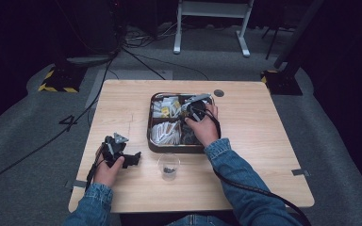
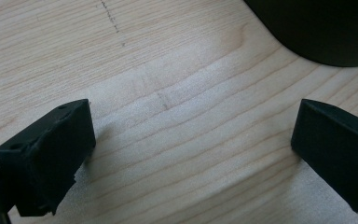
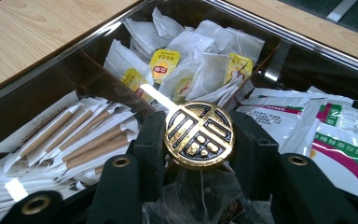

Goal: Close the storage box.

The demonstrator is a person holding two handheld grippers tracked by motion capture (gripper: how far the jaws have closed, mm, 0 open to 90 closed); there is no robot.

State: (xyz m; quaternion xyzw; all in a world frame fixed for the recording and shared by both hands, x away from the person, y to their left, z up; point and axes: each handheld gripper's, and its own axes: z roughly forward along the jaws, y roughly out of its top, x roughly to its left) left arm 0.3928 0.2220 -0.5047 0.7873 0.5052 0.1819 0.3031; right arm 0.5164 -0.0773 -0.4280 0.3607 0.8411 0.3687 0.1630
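A dark compartment tray (image 1: 149, 123) sits at the middle of the wooden table (image 1: 264, 141). My right gripper (image 1: 194, 111) reaches into it from the near side. In the right gripper view its black jaws (image 3: 199, 136) are shut on a round gold-and-black knob (image 3: 199, 134) standing at the tray's centre. Around the knob lie white tea bags with yellow tags (image 3: 191, 60), paper sugar sticks (image 3: 74, 135) and green-and-white sachets (image 3: 335, 135). My left gripper (image 1: 122, 154) rests low over bare wood left of the tray, its jaws (image 2: 191, 144) wide open with nothing between them.
A clear plastic cup (image 1: 168, 166) with something dark at its bottom stands on the table just in front of the tray. A dark rounded edge (image 2: 326, 32) shows at the top right of the left gripper view. A cable (image 1: 245, 186) trails from the right gripper.
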